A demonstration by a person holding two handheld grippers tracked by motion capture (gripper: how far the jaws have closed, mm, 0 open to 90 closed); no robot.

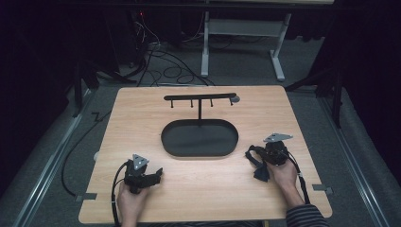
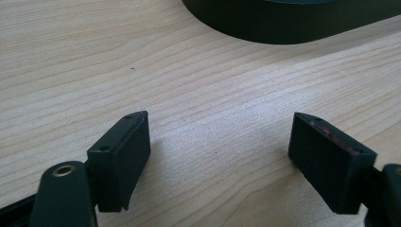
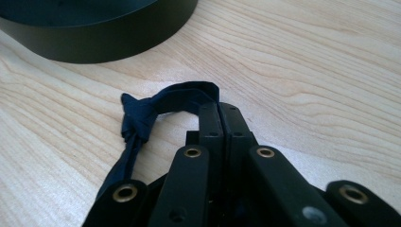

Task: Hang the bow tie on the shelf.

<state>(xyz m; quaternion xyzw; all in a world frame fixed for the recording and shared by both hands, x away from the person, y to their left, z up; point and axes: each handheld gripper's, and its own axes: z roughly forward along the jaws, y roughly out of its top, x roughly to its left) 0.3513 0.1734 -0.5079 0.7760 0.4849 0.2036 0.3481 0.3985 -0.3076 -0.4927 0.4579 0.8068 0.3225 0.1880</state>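
Claws number two: the right claw (image 3: 221, 111) is clenched on one dark knotted strap (image 3: 142, 116) lying on the tabletop (image 1: 142, 109), the left claw (image 2: 220, 142) released over bare wood. Beyond both sits one black oval tray (image 1: 168, 142) with one hook stand (image 1: 200, 97).

A black oval tray (image 1: 172, 142) sits at the middle of the wooden table (image 1: 142, 113). A black rack (image 1: 200, 97) with small hooks rises from the tray's far rim. Cables (image 1: 165, 68) lie on the grey floor beyond the table's far edge, beside a white frame (image 1: 205, 47).
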